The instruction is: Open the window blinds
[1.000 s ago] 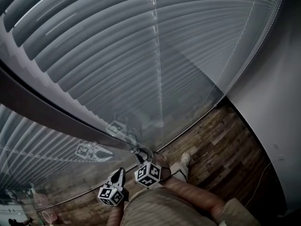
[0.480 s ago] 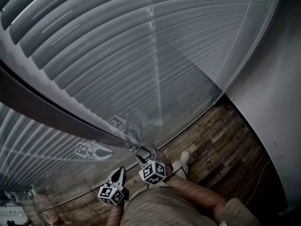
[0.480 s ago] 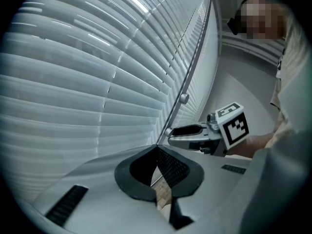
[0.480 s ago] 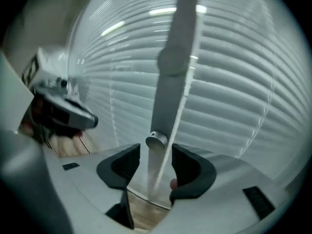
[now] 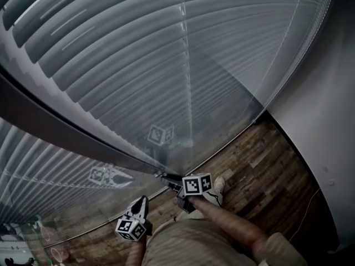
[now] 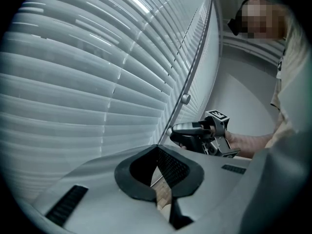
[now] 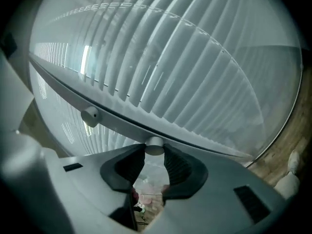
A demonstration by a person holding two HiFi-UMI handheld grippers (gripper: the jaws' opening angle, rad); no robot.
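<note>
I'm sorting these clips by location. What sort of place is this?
Indoors, probably an office or a similar room, right at a tall window. The signs are the slatted blinds, a knob on the window frame, and a wood-plank floor meeting a plain wall.

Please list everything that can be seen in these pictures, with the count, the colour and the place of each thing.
blinds: two panels, grey-white, behind glass, one on each side of the bar
bar: one, grey, slanting between the panels
knobs: two, pale, on the bar; this one between the right jaws, the other free further along
floor: one, brown wood, below the window
wall: one, pale grey, at the right
shoe: one clear, white, on the floor
forearm: one, bare, behind the right gripper
left gripper: one, grey with black pads, shut, empty, near the glass
right gripper: one, same colours, jaws have just been closing, shut on the knob
</note>
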